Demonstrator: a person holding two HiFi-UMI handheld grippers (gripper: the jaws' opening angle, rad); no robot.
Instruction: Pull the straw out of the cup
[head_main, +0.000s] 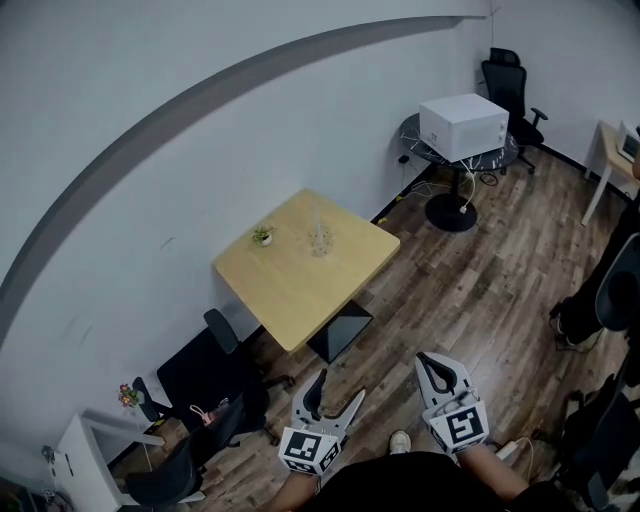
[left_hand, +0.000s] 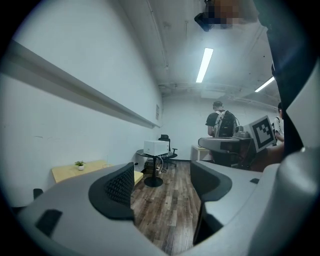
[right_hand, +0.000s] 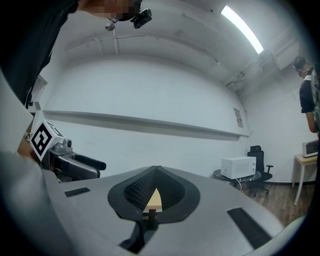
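Observation:
A clear cup (head_main: 320, 240) with a thin straw in it stands on the square wooden table (head_main: 300, 290), far ahead of both grippers. My left gripper (head_main: 335, 393) hangs low in the head view, over the floor, jaws open and empty; in its own view the left gripper (left_hand: 162, 186) shows floor between the pads and the table (left_hand: 70, 171) off to the left. My right gripper (head_main: 440, 372) is beside it, shut on nothing. In the right gripper view the right gripper (right_hand: 156, 174) has its pads meeting, and a sliver of the table (right_hand: 154, 200) shows below them.
A small potted plant (head_main: 263, 236) shares the table. Black chairs (head_main: 205, 378) stand at its near-left side. A white microwave (head_main: 462, 125) sits on a round black table at the back right, with an office chair (head_main: 510, 85) behind. A person (left_hand: 220, 122) stands further off.

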